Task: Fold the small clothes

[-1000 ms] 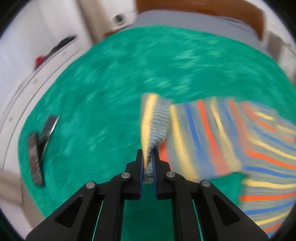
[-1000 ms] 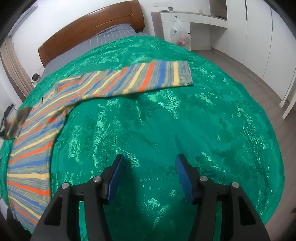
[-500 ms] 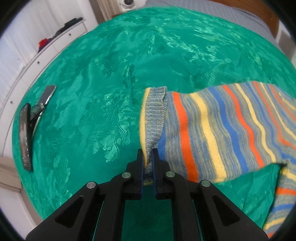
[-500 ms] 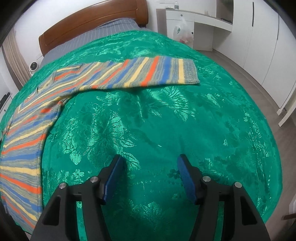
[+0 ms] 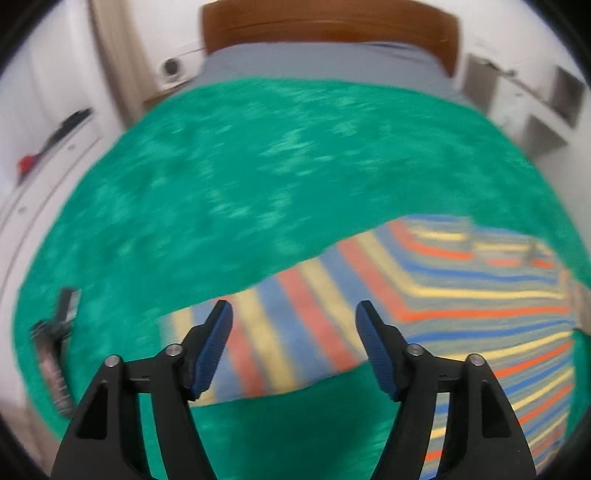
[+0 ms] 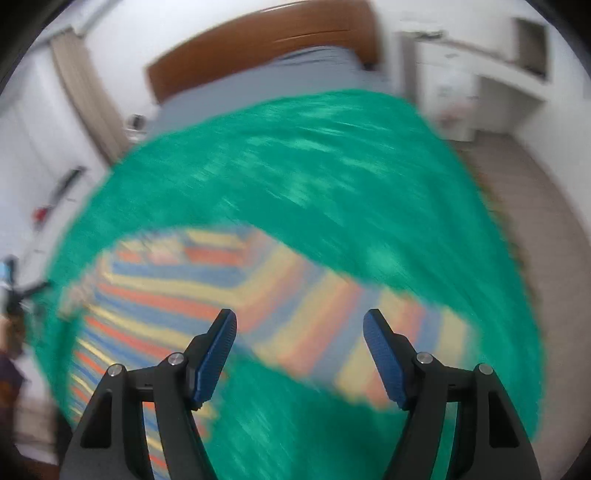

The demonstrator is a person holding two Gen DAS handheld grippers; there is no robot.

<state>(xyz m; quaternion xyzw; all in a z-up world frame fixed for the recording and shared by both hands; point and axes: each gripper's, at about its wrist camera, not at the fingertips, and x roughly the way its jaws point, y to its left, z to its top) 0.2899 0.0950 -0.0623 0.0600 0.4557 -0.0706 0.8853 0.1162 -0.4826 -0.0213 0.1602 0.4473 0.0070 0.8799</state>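
A striped knit sweater [image 5: 461, 295], with orange, yellow, blue and grey bands, lies flat on the green bedspread [image 5: 258, 166]. In the left wrist view its left sleeve [image 5: 280, 332] stretches out below my left gripper [image 5: 293, 314], which is open and empty above it. In the right wrist view the sweater [image 6: 166, 295] shows with its right sleeve [image 6: 351, 332] running under my right gripper [image 6: 299, 325], which is open and empty. Both views are motion-blurred.
A dark phone-like object [image 5: 55, 350] lies on the bedspread's left edge. A wooden headboard [image 5: 325, 22] and grey sheet [image 5: 325, 62] are at the far end. White cabinets [image 5: 44, 147] stand left, a white desk [image 6: 480, 92] and wood floor [image 6: 535, 221] right.
My left gripper has let go of the sleeve cuff and opened; the sleeve now lies flat. The right gripper has swung left over the right sleeve. Both cameras are moving.
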